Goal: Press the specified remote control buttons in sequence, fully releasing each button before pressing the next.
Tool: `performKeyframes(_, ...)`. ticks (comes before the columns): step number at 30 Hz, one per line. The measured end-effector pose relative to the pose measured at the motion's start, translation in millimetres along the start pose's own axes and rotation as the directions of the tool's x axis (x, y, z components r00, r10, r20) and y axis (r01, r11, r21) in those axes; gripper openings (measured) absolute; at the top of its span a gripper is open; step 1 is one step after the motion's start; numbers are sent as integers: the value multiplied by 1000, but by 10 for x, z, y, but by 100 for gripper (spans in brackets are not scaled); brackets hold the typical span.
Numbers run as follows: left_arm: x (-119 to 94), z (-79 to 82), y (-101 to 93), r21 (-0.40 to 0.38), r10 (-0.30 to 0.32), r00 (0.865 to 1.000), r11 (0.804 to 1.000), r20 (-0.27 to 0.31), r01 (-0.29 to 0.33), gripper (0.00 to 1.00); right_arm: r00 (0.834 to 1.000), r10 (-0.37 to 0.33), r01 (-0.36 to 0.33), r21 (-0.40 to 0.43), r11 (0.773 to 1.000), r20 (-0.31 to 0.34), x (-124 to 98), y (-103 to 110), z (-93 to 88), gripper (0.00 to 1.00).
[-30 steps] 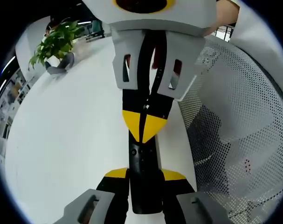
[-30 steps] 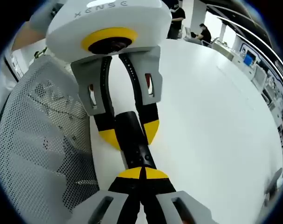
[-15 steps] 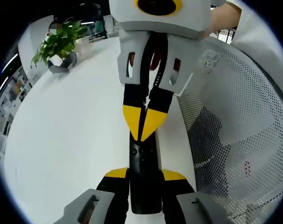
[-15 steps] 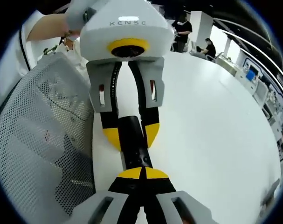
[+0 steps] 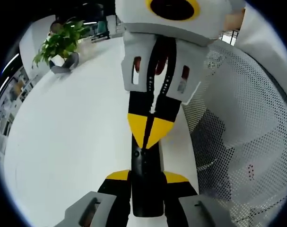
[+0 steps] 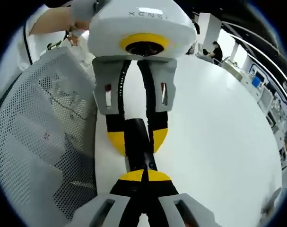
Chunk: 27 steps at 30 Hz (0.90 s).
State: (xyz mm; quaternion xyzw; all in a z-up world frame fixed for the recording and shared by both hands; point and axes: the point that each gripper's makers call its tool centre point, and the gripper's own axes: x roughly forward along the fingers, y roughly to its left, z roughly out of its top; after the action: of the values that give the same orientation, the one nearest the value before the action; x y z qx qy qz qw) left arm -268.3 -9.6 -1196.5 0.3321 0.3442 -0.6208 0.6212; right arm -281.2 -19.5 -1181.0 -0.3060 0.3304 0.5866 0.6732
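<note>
My left gripper (image 5: 147,182) hugs the black remote (image 5: 146,165) low over the white table (image 5: 67,137). My right gripper (image 6: 143,176), jaws pinched together, has slid its tips farther down, still pressing a button.

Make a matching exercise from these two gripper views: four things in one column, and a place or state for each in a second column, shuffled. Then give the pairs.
Things:
1. remote control
2. right gripper
3. potted plant
4. mesh chair back

Places or states:
A. stands at the far end of the white table
B. jaws closed together, yellow tips on the remote's top face
C. gripped from both sides by the left gripper
D. beside the table's edge, white and perforated

Pairs: 1-C, 2-B, 3-A, 4-D
</note>
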Motion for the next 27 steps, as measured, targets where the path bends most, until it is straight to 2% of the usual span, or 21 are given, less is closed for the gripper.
performKeyframes(1,1,1,1,-4,3,1000,1000,1,-3,25,998,58,-59,41,997,12,20,116,15,0)
performKeyframes(2,1,2,1,-6,5,1000,1000,3,-5,25,1000,17,-17,12,1000,6,31,74,2,0)
performKeyframes(3,0,0,-1,-7,6,1000,1000,7,-6,25,1000,-22,22,-59,998,-2,27,28,8,0)
performKeyframes(4,0,-1,0,-8,6,1000,1000,11,-6,25,999,-30,28,-93,995,-28,25,53,-6,0)
performKeyframes(8,2,-1,2,-11,8,1000,1000,22,-8,25,996,-67,62,-86,994,-54,30,42,-10,0)
performKeyframes(17,-1,4,2,-29,21,998,999,67,-19,25,995,-91,87,-80,993,-45,57,17,21,0)
performKeyframes(21,2,11,0,-24,19,998,1000,64,-18,25,995,-74,72,-37,997,-64,71,12,24,0)
performKeyframes(22,3,13,-1,-24,20,998,1000,62,-18,25,996,-68,68,-11,998,-55,69,12,20,0)
performKeyframes(27,4,14,-1,-25,19,998,1000,63,-17,25,998,-54,54,-9,998,-22,48,15,18,0)
